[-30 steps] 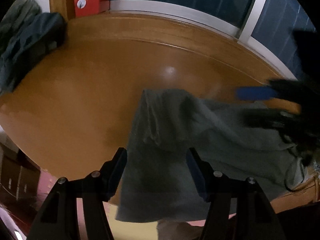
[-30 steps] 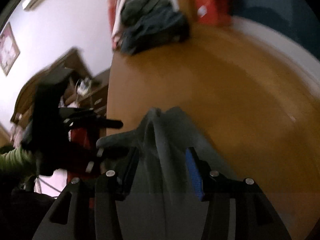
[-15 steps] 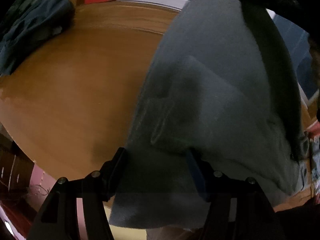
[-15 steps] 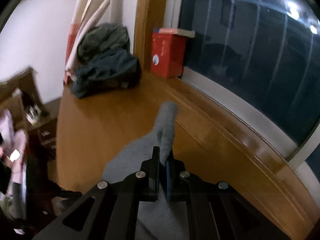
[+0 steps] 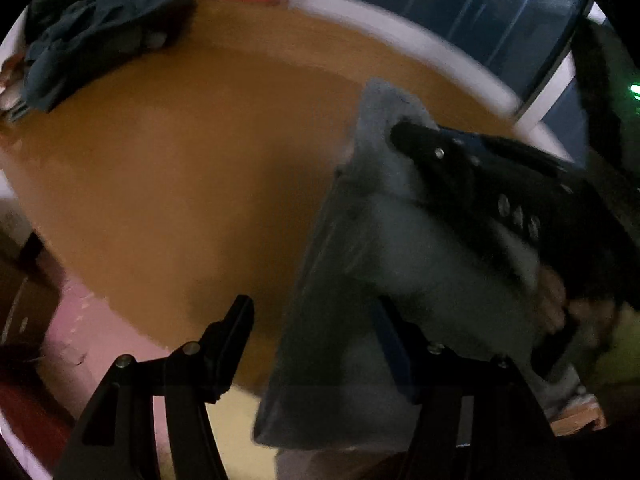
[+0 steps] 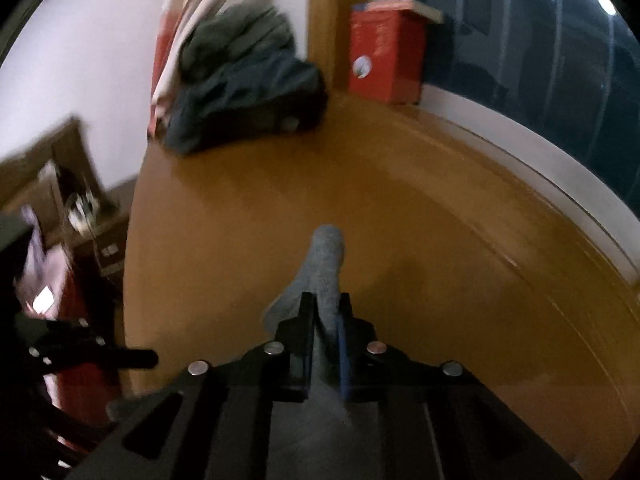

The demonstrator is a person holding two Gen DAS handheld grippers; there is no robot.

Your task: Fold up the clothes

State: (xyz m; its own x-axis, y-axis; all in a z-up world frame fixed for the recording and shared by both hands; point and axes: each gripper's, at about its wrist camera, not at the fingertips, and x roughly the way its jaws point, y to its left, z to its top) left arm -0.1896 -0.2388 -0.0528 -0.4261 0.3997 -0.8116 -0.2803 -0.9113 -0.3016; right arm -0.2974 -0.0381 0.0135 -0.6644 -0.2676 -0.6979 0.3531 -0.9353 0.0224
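Right gripper (image 6: 325, 312) pinching a bunched fold of grey garment (image 6: 325, 256), fingers almost together, now parting a little with cloth still between them. Fold poking up past the fingertips like a rounded tube, held above the orange-brown desk (image 6: 420, 220). In the left wrist view, same right gripper (image 5: 404, 130) reaching in from the right, gripping the grey garment (image 5: 420, 248) near its top edge; rest of the cloth hanging down in a broad sheet toward the near edge of the desk (image 5: 180, 160) and spilling over it.

Left gripper (image 5: 316, 320) spread wide, fingers well apart. Lower part of the hanging garment in front of the gap; pads not seen pressing it. Part of a hand (image 5: 556, 296) visible at the right gripper's handle.

Beyond the garment, bare desk surface. At the far left corner of the desk, a heap of dark clothes (image 6: 244, 80). Just right of that heap, against a wooden post, a red box (image 6: 386, 56). Along the far edge of the desk, a white sill under a dark window (image 6: 540, 60). Picture blurred throughout.
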